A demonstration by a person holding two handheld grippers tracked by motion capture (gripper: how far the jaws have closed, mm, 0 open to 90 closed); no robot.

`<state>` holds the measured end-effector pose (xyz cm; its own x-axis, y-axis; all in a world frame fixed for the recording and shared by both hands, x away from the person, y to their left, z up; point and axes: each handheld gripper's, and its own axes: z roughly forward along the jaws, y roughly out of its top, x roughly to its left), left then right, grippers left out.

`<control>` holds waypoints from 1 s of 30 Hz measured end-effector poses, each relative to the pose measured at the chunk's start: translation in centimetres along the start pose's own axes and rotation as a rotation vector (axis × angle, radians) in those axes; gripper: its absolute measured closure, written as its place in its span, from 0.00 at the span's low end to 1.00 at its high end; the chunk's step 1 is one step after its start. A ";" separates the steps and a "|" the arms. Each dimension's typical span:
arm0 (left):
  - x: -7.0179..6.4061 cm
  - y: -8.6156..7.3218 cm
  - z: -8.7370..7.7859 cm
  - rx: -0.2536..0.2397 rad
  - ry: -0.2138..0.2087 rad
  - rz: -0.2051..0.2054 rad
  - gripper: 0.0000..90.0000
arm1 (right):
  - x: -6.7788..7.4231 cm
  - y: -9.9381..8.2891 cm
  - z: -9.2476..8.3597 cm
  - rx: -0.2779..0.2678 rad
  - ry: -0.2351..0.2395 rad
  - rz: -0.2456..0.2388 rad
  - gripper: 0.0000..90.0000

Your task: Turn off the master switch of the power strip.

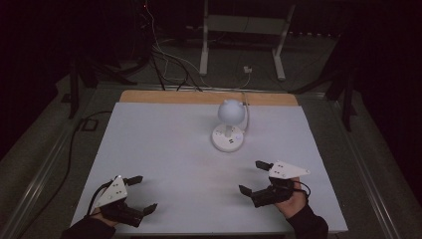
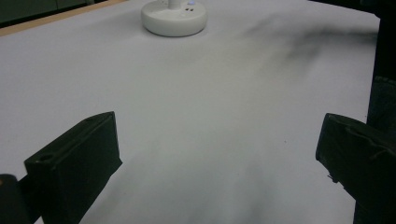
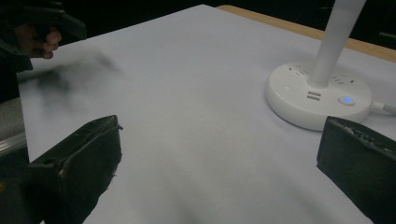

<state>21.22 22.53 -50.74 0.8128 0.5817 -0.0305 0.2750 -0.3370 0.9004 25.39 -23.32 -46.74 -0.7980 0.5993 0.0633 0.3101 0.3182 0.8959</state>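
The small white round-based desk lamp with a globe head stands mid-table, towards the far edge; the right gripper, jaws spread empty, should be brought squarely to its base button, the left gripper likewise agape

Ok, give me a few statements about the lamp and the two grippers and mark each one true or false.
1. The lamp stands on the white sheet. True.
2. The right gripper is shut on the lamp. False: it is open and apart from the lamp, holding nothing.
3. The left gripper is open near the sheet's near edge. True.
4. A blue light shows on the lamp's base. True.
5. The lamp lies tipped on its side. False: it stands upright on its round base.
6. The left gripper is nearer the lamp than the right. False: the right one is nearer.
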 end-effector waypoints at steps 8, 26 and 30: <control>0.0 0.0 0.0 -0.004 -0.003 -0.006 0.00 | -0.3 0.6 0.8 0.006 0.014 0.000 0.00; 0.0 0.0 -0.1 -0.005 -0.005 -0.003 0.00 | -2.0 2.2 2.4 -0.002 -0.012 -0.019 0.00; 0.0 0.0 0.0 -0.006 -0.007 -0.003 0.00 | -2.5 2.4 2.7 0.000 -0.015 -0.015 0.00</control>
<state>21.22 22.56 -50.71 0.8154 0.5778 -0.0365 0.2748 -0.3308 0.9028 29.58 -22.08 -45.96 -0.7944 0.6058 0.0434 0.2982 0.3267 0.8969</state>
